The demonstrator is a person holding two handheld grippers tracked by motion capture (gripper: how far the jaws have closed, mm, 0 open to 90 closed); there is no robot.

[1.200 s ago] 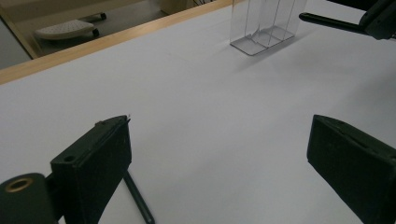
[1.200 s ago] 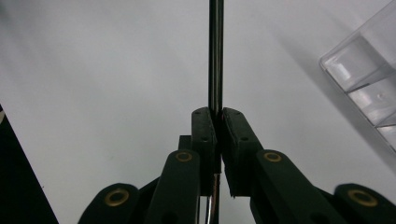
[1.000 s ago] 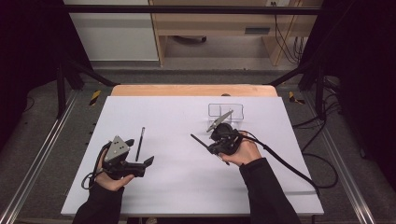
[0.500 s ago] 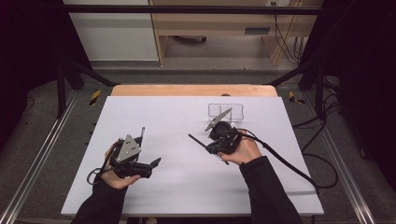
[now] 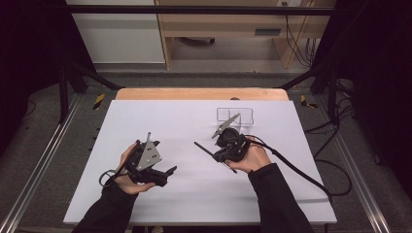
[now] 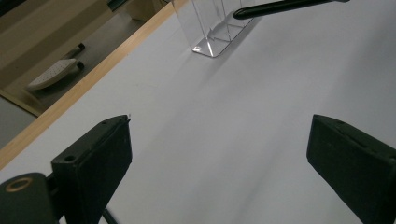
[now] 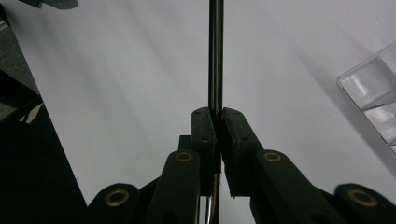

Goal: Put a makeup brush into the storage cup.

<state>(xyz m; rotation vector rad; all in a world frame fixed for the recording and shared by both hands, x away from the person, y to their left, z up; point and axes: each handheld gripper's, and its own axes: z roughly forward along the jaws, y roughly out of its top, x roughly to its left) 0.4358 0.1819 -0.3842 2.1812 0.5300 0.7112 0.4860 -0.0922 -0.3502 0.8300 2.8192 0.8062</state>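
My right gripper [image 5: 217, 154] [image 7: 215, 114] is shut on a thin black pen [image 5: 201, 147] [image 7: 215, 56] near mid-table, and the pen sticks out past both ends of the jaws, pointing left and away. The same pen [image 6: 280, 6] crosses the top of the left gripper view. A clear plastic holder [image 5: 235, 114] [image 6: 215, 28] [image 7: 373, 93] stands just behind the right hand. My left gripper [image 5: 166, 174] [image 6: 222, 126] hovers over the white sheet at the front left, open, with only bare sheet between its jaws. A thin dark rod tip [image 5: 148, 136] pokes out behind its grey plate.
The white sheet [image 5: 184, 121] covers the table, with a wooden edge [image 5: 194, 93] at the back. Metal rails run along both sides. The right gripper's cable [image 5: 296, 170] trails off to the right over the sheet. A wooden bench stands beyond the table.
My left gripper has moved to the right and slightly up, over the spot where a thin dark rod lay. The right gripper and its pen have stayed put.
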